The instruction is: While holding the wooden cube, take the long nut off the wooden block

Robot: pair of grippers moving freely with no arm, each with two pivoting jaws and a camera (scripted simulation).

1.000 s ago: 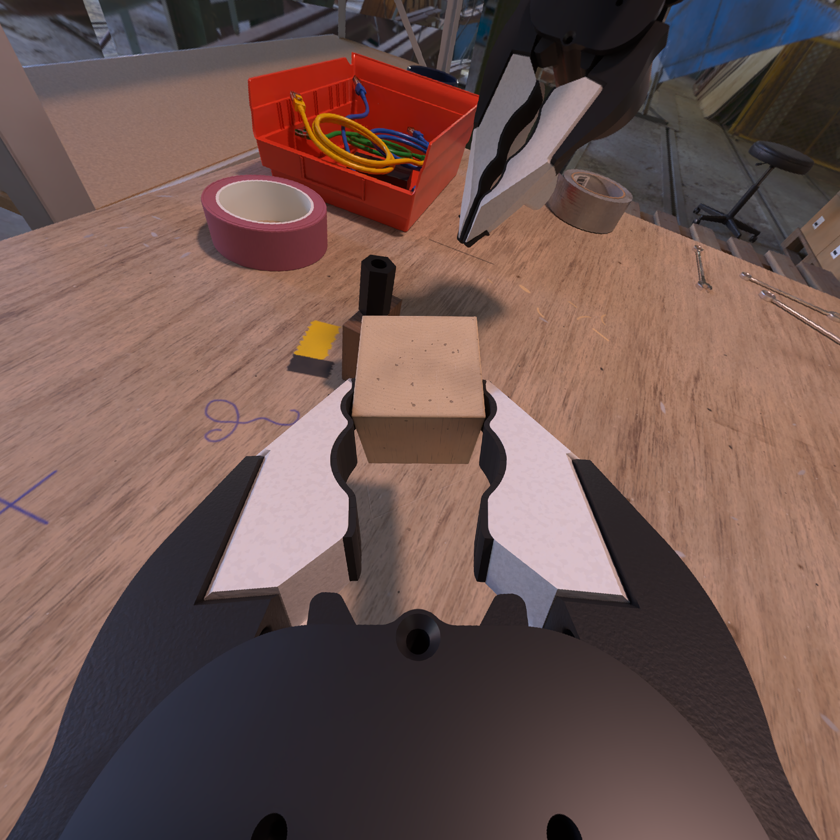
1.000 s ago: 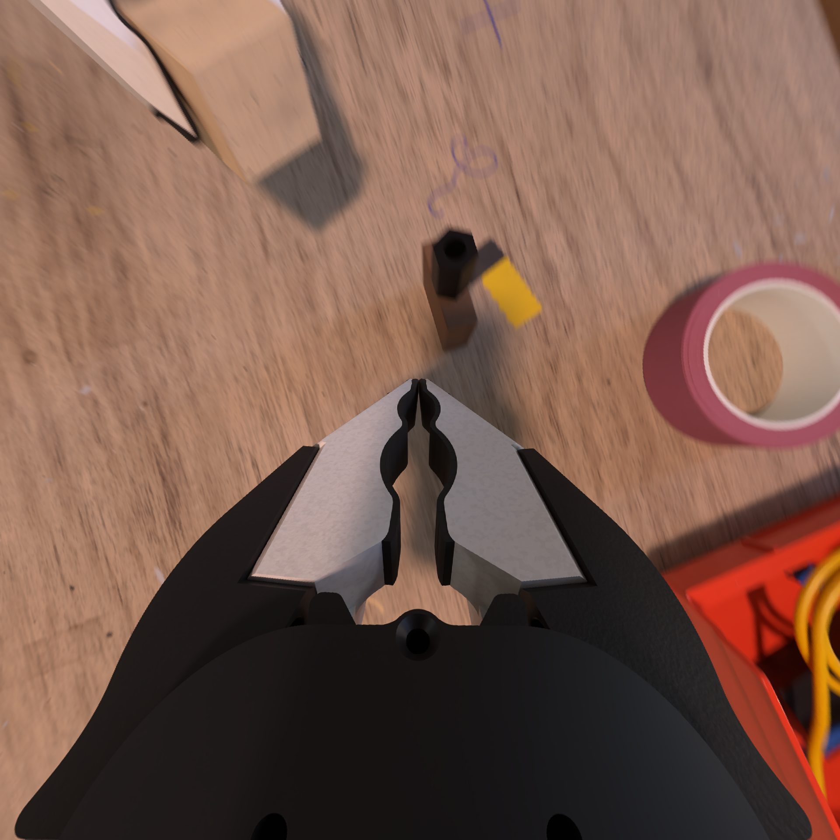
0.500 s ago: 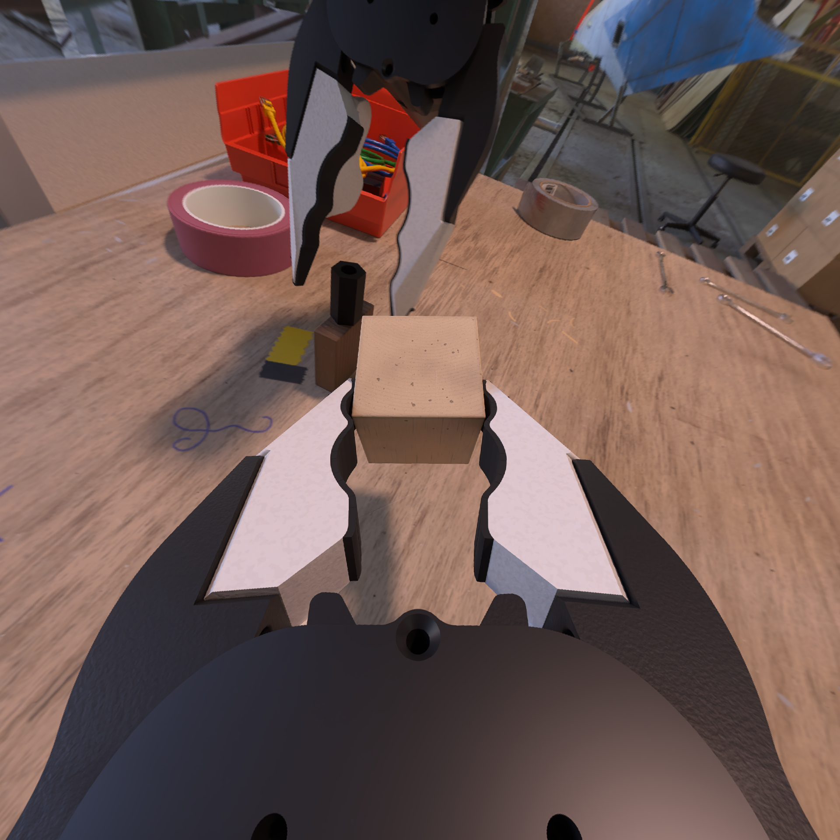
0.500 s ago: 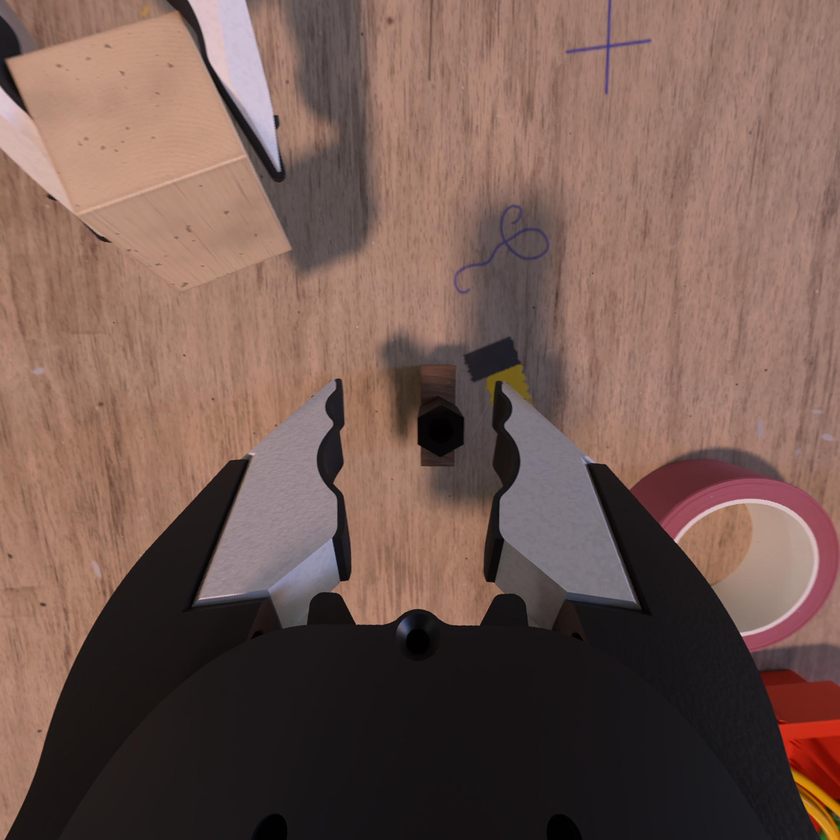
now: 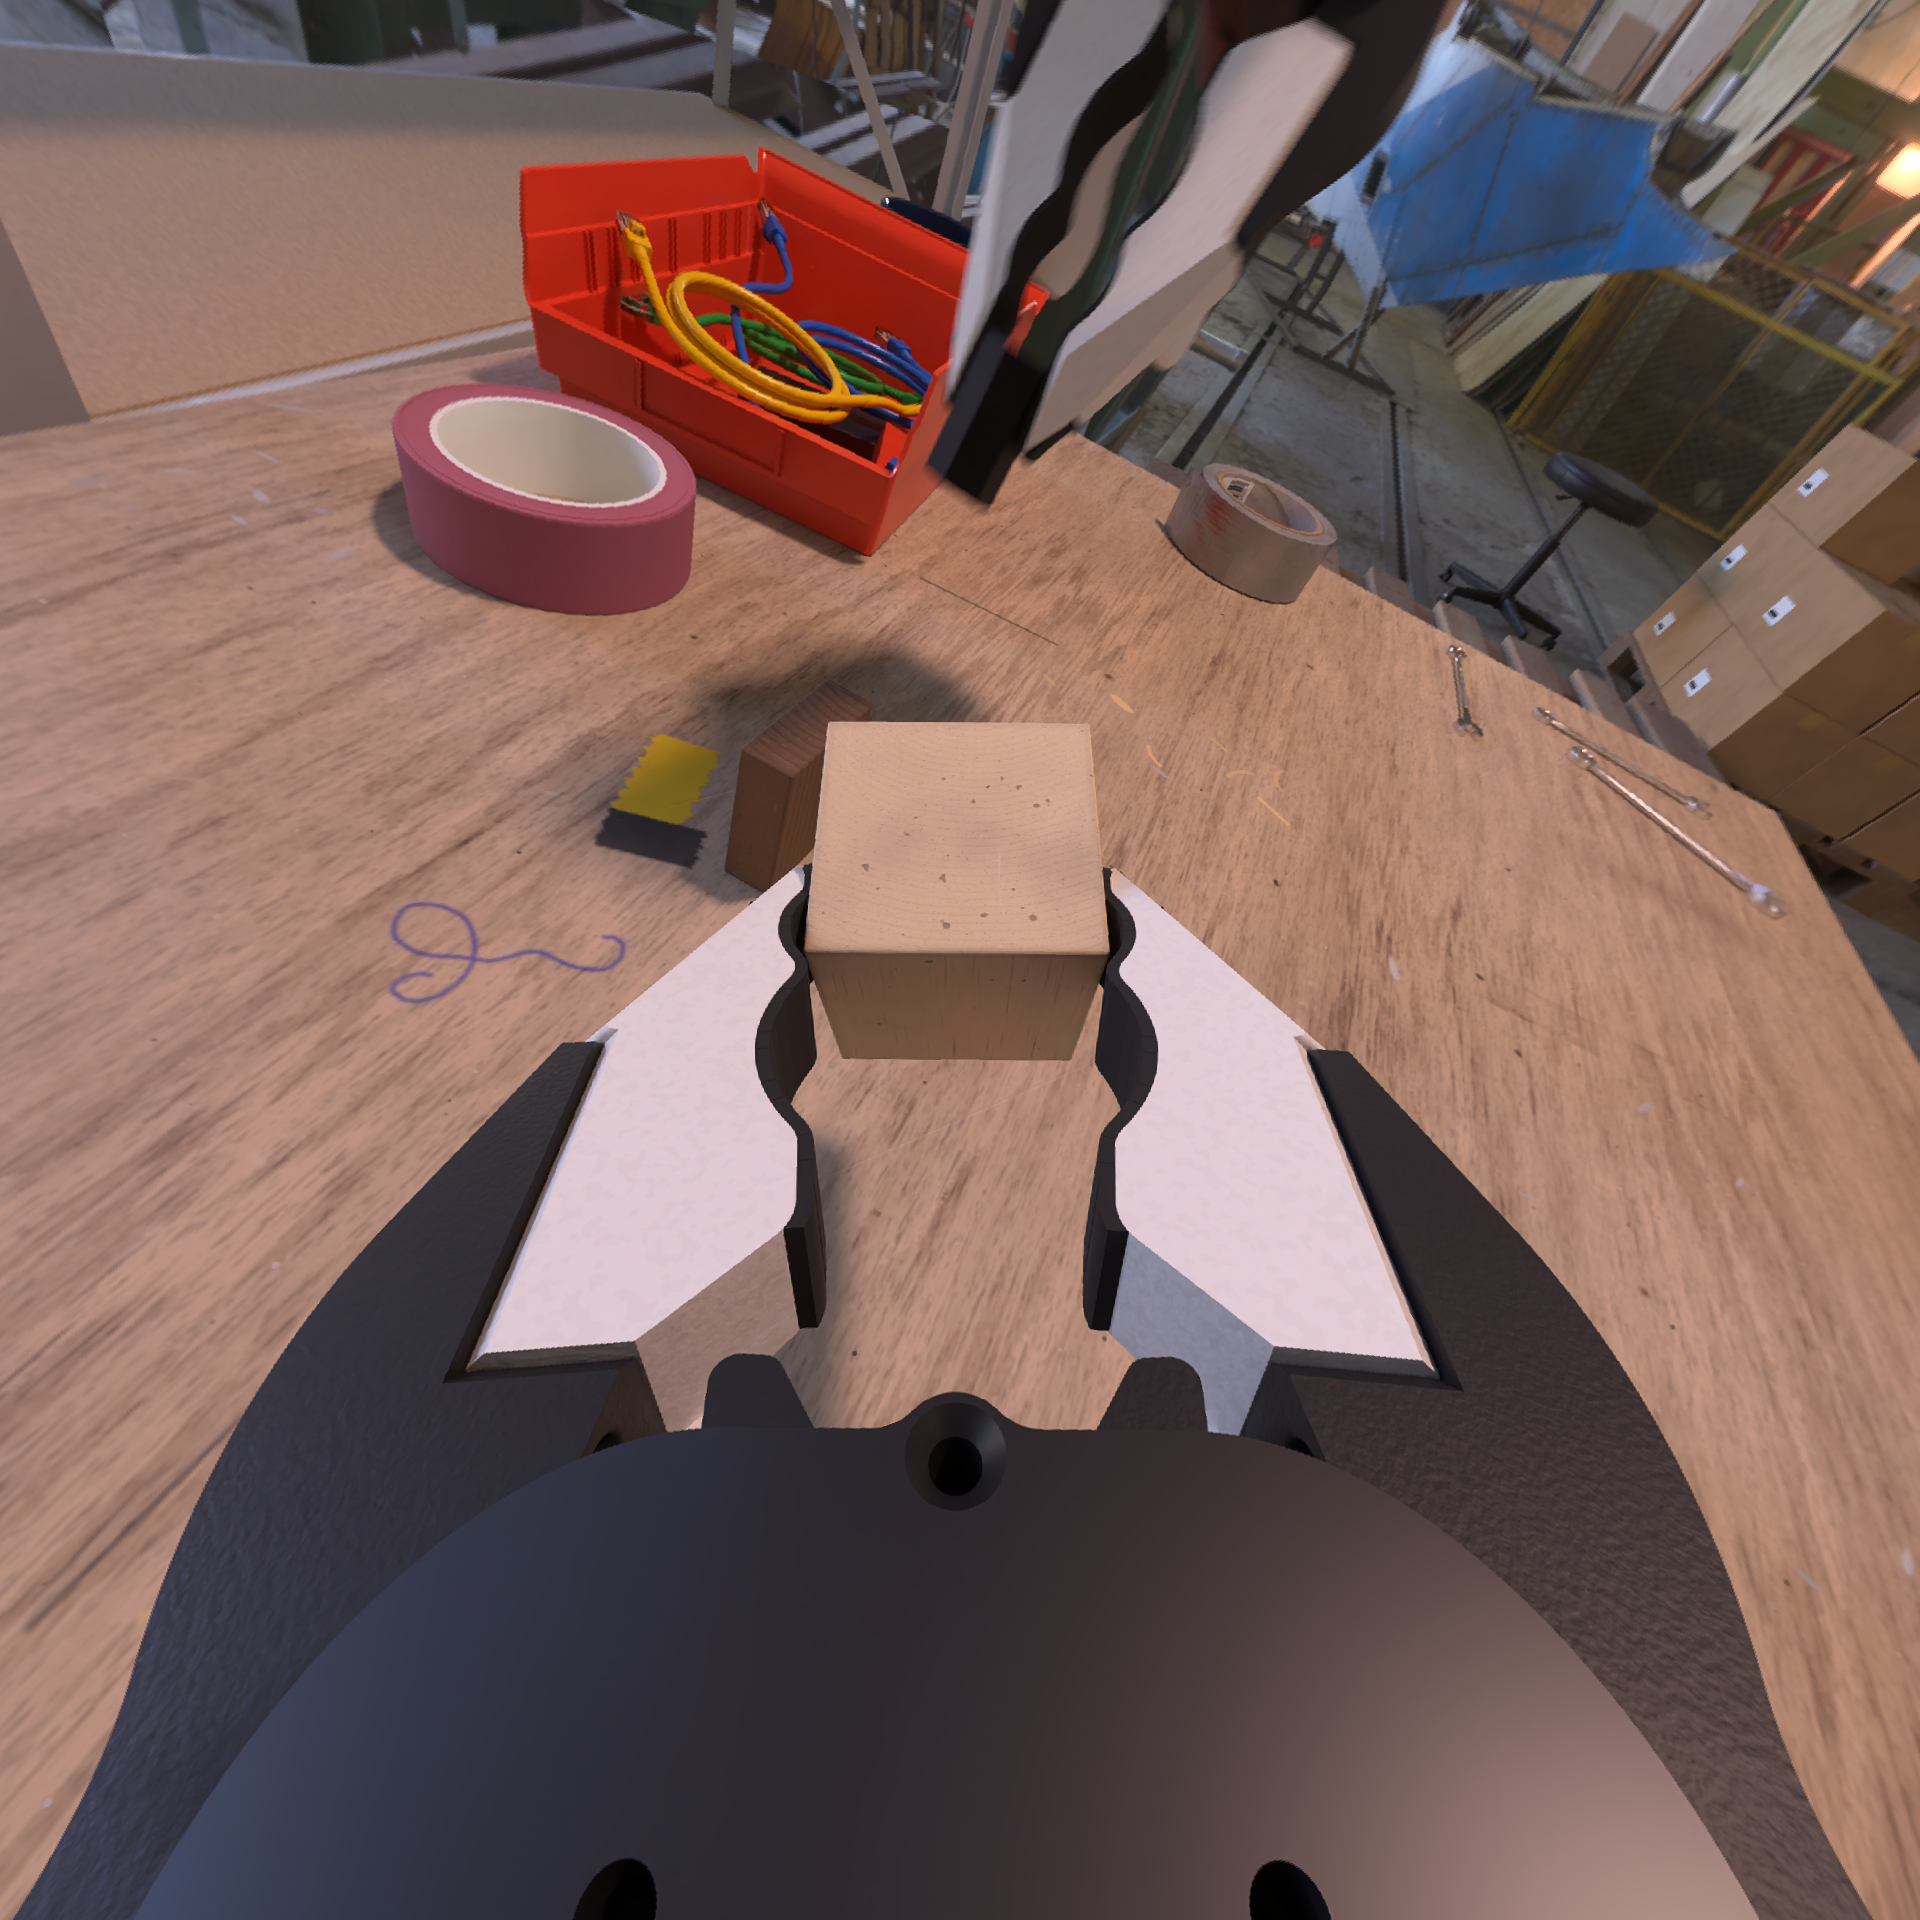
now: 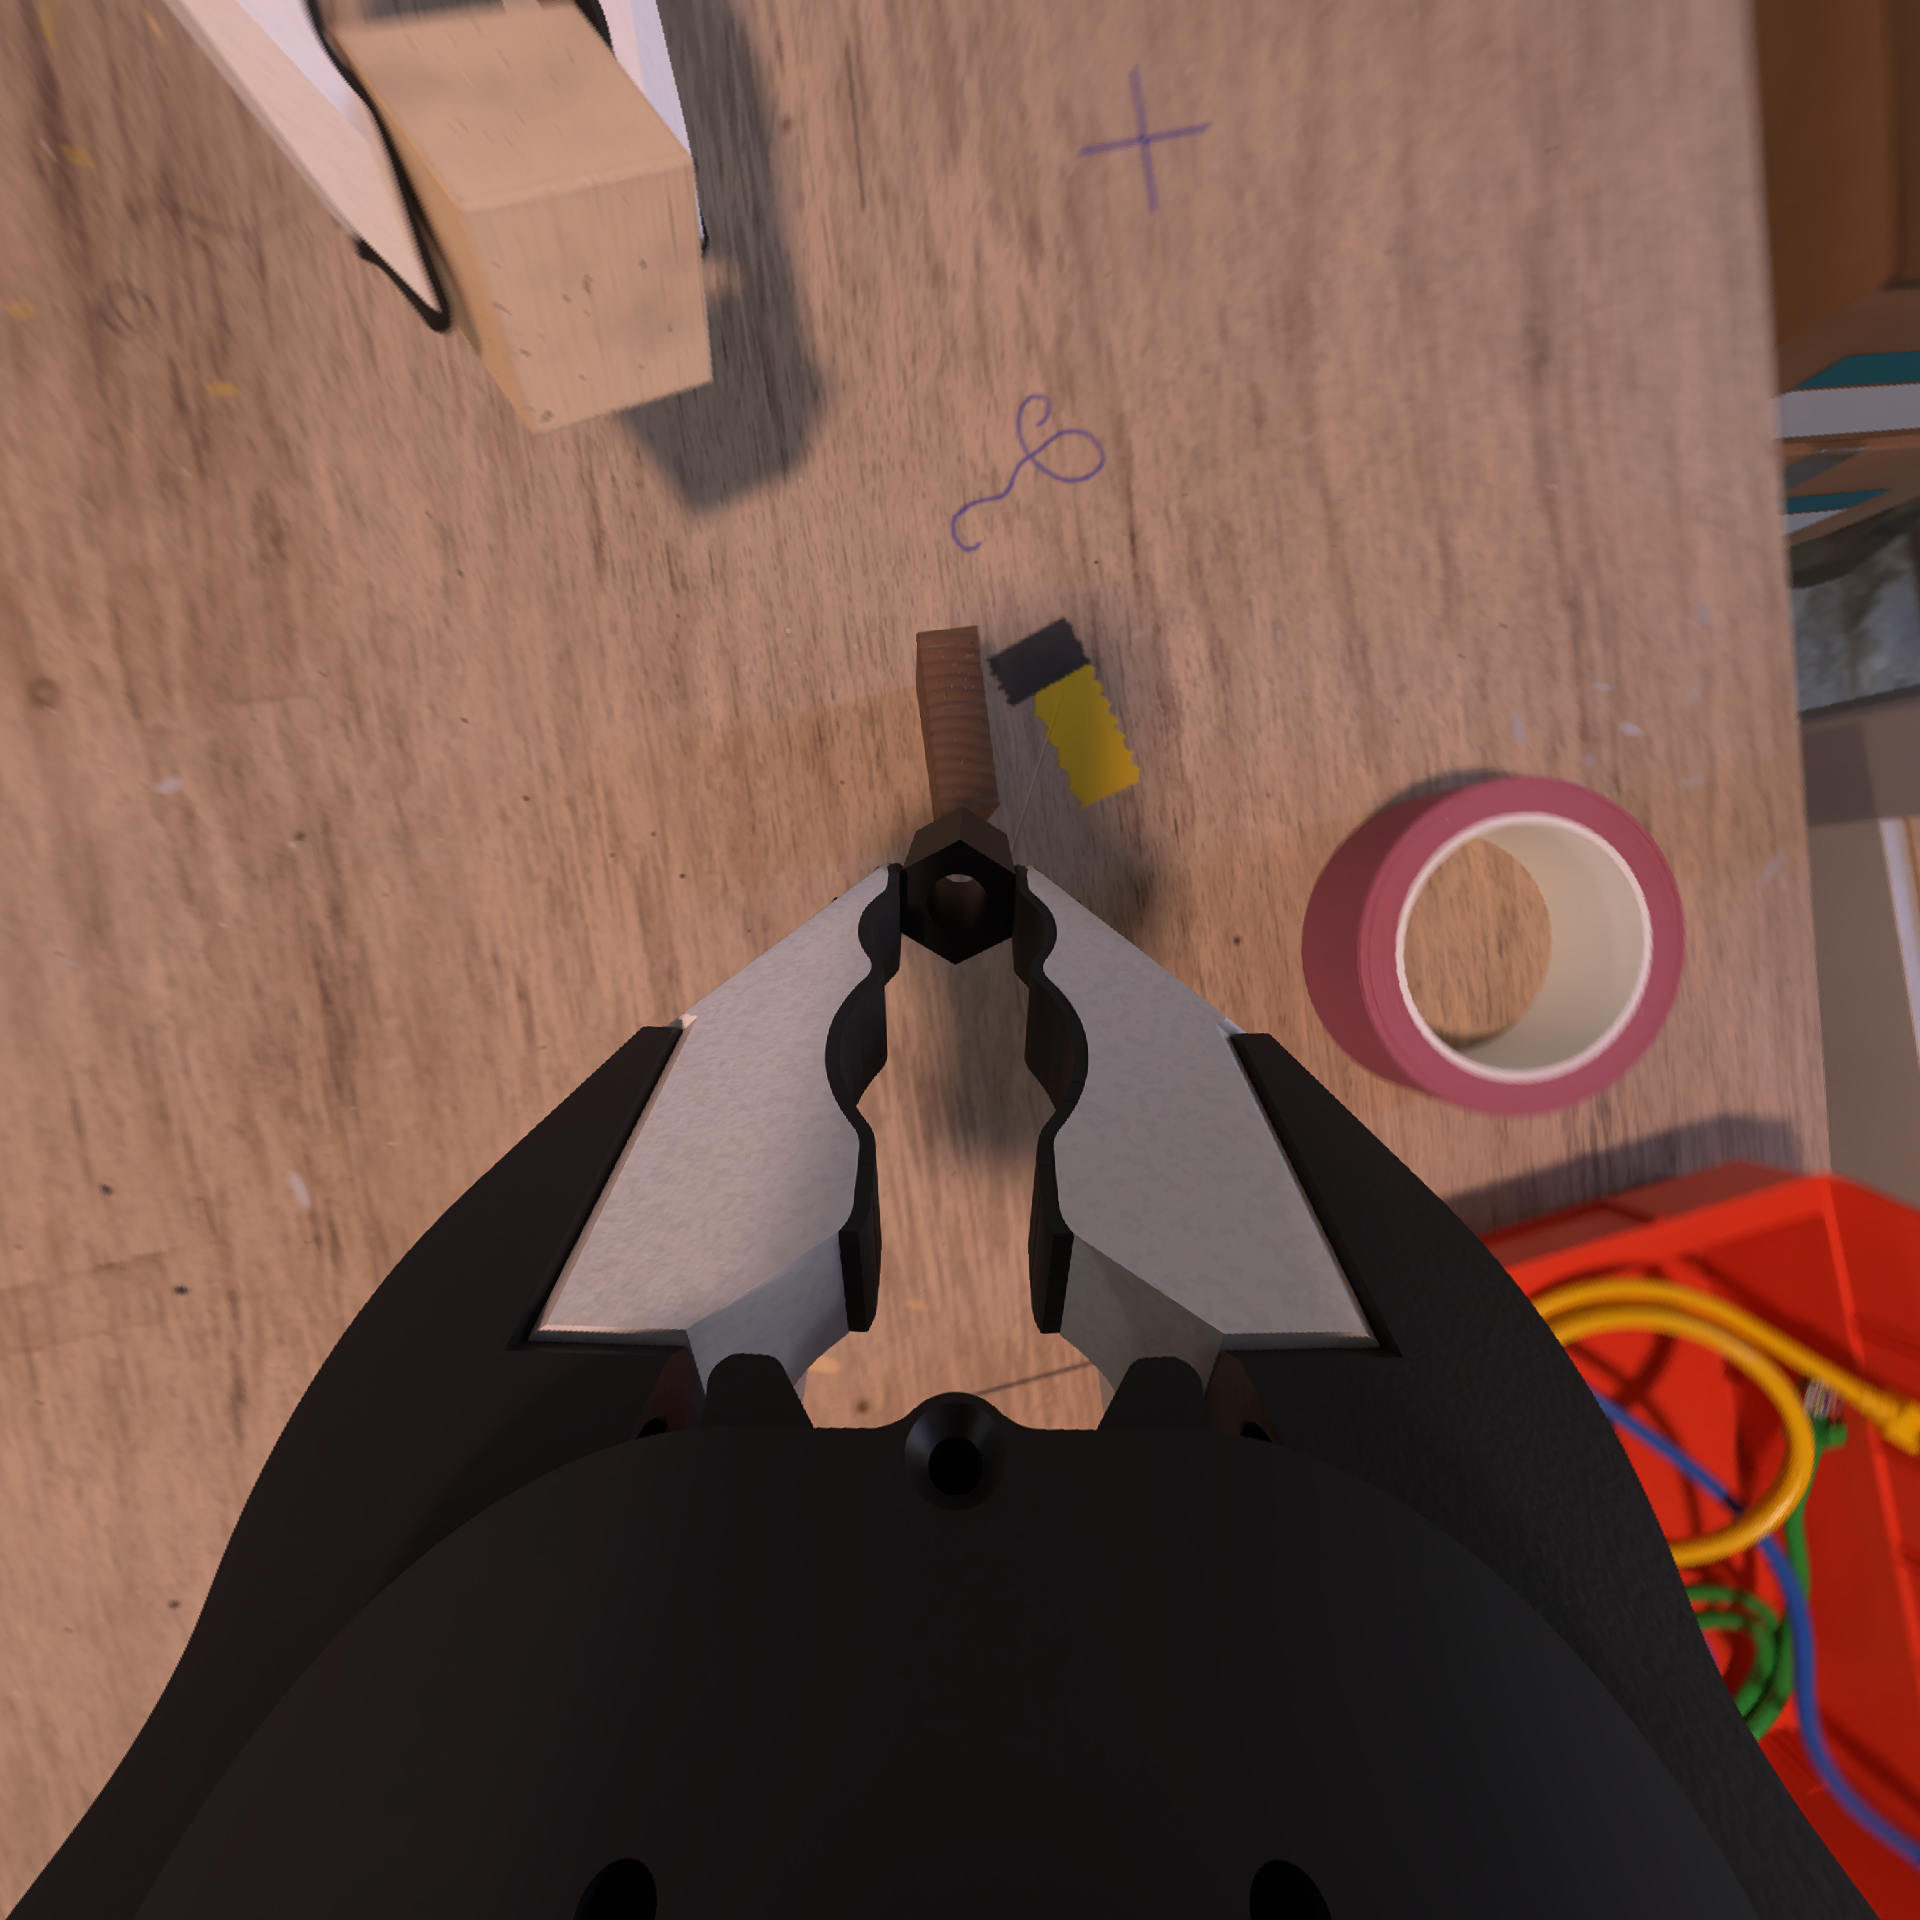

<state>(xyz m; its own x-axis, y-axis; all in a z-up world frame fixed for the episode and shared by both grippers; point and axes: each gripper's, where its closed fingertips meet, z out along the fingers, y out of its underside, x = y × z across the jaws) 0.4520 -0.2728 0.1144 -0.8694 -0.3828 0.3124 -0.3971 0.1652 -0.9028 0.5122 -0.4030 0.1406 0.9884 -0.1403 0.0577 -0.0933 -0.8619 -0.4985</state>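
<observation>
My left gripper [image 5: 954, 896] is shut on the light wooden cube [image 5: 951, 831] and holds it just above the table. The cube also shows in the right wrist view [image 6: 566, 223]. The dark wooden block [image 5: 777, 798] stands on the table just left of and behind the cube, with nothing on top. My right gripper [image 6: 954, 883] is shut on the black long hex nut [image 6: 954, 902] and holds it in the air above the block [image 6: 951, 717]. In the left wrist view the right gripper [image 5: 1013, 410] hangs high with the nut [image 5: 977, 436] at its tips.
A yellow and black tape piece [image 5: 660, 800] lies next to the block. A pink tape roll [image 5: 540, 509] and a red bin of cables [image 5: 748, 332] stand behind. A grey tape roll [image 5: 1247, 530] and wrenches [image 5: 1652, 800] lie to the right, near the table edge.
My right gripper, open around the nut half a second ago, has shut on it and risen with it, off the block. My left gripper still holds the cube.
</observation>
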